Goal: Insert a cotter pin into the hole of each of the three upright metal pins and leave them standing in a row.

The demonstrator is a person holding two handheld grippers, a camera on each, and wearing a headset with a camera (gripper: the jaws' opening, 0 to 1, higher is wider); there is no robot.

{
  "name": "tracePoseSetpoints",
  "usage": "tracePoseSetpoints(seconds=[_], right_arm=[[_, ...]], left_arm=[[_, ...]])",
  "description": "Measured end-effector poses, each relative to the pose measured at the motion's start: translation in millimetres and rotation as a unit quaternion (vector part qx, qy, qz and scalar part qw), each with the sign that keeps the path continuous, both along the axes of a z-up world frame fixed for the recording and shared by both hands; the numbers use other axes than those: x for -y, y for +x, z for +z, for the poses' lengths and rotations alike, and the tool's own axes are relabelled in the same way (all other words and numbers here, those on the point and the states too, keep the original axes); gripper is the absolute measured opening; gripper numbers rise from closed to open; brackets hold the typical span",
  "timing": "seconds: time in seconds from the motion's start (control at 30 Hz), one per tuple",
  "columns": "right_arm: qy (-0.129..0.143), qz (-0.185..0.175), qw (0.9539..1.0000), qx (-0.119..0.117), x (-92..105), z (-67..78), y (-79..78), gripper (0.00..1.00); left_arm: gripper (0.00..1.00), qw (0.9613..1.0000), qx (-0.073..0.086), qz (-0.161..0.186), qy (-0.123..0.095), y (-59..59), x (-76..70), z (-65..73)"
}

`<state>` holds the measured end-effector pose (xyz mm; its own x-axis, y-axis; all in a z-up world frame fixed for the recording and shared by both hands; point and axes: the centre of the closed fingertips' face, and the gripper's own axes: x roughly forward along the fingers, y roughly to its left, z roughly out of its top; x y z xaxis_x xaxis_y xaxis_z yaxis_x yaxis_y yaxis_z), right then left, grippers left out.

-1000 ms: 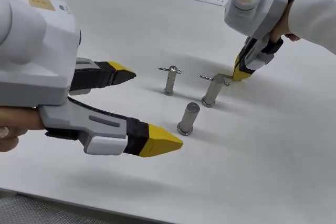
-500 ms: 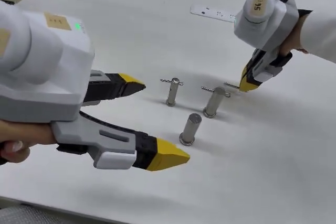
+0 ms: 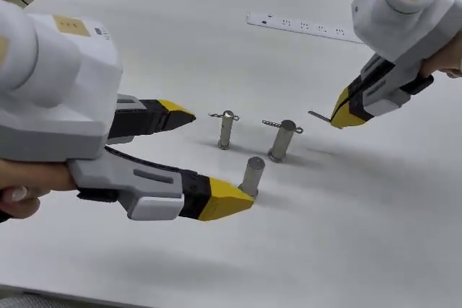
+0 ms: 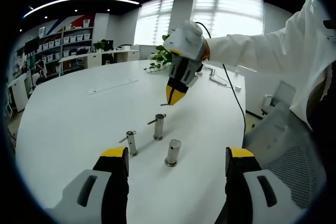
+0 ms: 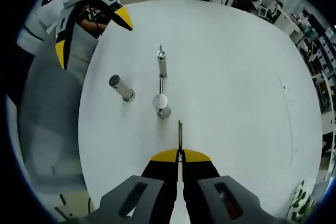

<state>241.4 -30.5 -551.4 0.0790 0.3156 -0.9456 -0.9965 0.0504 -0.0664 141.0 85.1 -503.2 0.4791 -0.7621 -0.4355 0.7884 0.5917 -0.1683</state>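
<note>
Steel pins first. Three upright metal pins stood on the white table (image 3: 166, 41), and two of them already had fitted cotter pins (image 3: 276, 125) through their tops: the 9 o'clock pin (image 3: 226, 133) and the 3 o'clock pin (image 3: 281, 143) of the group. The bare pin (image 3: 251, 176) sat at 6 o'clock, nearest the head camera, so the three made more of a triangle than a row.

The right gripper (image 3: 338, 119) hung at about 2 o'clock from the group, clear of everything, jaws pinched tight on the last cotter pin (image 3: 318, 116), which poked out past the yellow tips. The left gripper (image 3: 202, 156) was over at 9 o'clock, jaws spread wide with nothing in them and its nearer tip just beside the bare pin.

My take on doing this step well:
- In the right gripper view the wire was aimed at the 3 o'clock pin, so I'd swing it round toward the bare one at 10 o'clock.
- I couldn't make out which way the hole faced, so that needs checking first.
- I'd close the left jaws gently around the bare pin's shaft, low down, to steady it.
- Then feed the wire in level, and nudge the pin into line afterwards.
</note>
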Motion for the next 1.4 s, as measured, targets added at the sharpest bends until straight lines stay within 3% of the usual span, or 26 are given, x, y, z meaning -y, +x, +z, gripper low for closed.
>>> tracePoseSetpoints(seconds=[0.17,0.47,0.5,0.63,0.8,0.9,1.03,1.13,1.3,1.4], right_arm=[[0.018,0.001,0.9998,0.014,1.5,9.6,-20.0,0.0],[0.056,0.006,0.9969,0.056,-10.1,28.2,-38.4,0.0],[0.061,0.008,0.9964,0.059,-11.1,26.7,-28.4,0.0],[0.079,0.009,0.9938,0.078,-18.4,34.9,-36.7,0.0],[0.102,0.007,0.9884,0.112,-23.2,44.7,-29.9,0.0],[0.115,0.009,0.9849,0.129,-25.8,50.0,-38.0,0.0],[0.127,0.001,0.982,0.14,-26.7,52.6,-43.2,0.0],[0.133,0.003,0.9799,0.149,-27.7,51.2,-45.9,0.0],[0.141,-0.001,0.9776,0.157,-28.4,46.1,-48.3,0.0],[0.145,0.001,0.9747,0.17,-31.2,46.9,-52.2,0.0]], left_arm=[[0.69,1.0,-0.003,0.001,-0.004,5.7,-1.9,-0.2],[0.6,0.9998,-0.01,0.002,-0.016,17.5,-1.4,1.2],[0.59,0.9998,-0.012,0.002,-0.017,19.1,-0.9,1.7],[0.53,0.9997,-0.009,0.001,-0.023,25.1,2.6,5.2],[0.47,0.9992,-0.01,0.002,-0.039,31.2,10.9,11.8],[0.42,0.9989,-0.014,0.002,-0.046,33.1,15.2,14.0],[0.38,0.9982,-0.022,0.002,-0.056,37.5,23.5,17.7],[0.29,0.9961,-0.032,0.012,-0.082,42.8,29.6,24.4],[0.27,0.9965,-0.035,0.006,-0.075,47.8,37.3,23.2],[0.25,0.9956,-0.05,0.0,-0.079,47.5,43.4,22.2]])
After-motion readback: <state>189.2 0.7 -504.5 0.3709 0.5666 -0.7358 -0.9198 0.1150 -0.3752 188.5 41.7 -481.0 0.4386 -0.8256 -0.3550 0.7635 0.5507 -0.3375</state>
